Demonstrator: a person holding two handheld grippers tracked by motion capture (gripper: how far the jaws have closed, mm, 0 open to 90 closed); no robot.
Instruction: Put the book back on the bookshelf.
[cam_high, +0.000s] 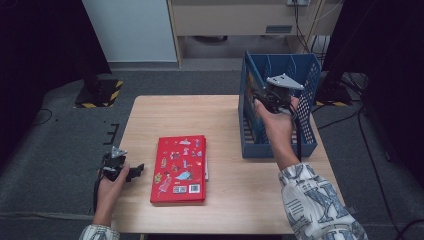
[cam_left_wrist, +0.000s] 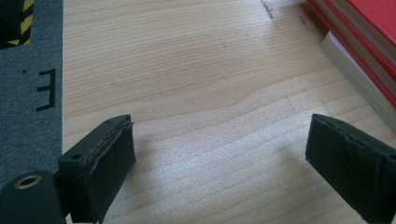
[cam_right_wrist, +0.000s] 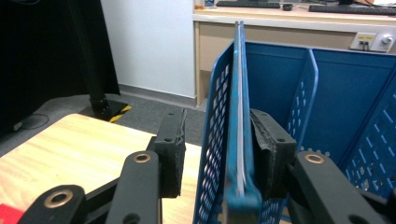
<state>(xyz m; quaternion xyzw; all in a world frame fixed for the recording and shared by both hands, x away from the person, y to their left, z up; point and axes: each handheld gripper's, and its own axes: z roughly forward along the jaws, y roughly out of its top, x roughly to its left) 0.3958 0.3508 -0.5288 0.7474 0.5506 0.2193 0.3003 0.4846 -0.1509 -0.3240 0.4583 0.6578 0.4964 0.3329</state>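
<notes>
Right tool (cam_high: 260, 98) up at the far right, jaws straddling the left wall of the blue perforated plastic crate (cam_high: 305, 125), a thin pale sheet against that wall; left pad clearly off the mesh, right pad close to or touching it, grip loosened. Left tool (cam_left_wrist: 219, 154) at the near left worktop (cam_high: 225, 120) edge, released, wide apart over bare pale wood grain. Glossy red hardcover book (cam_high: 180, 169) flat at centre, well apart from crate, open wood between.
</notes>
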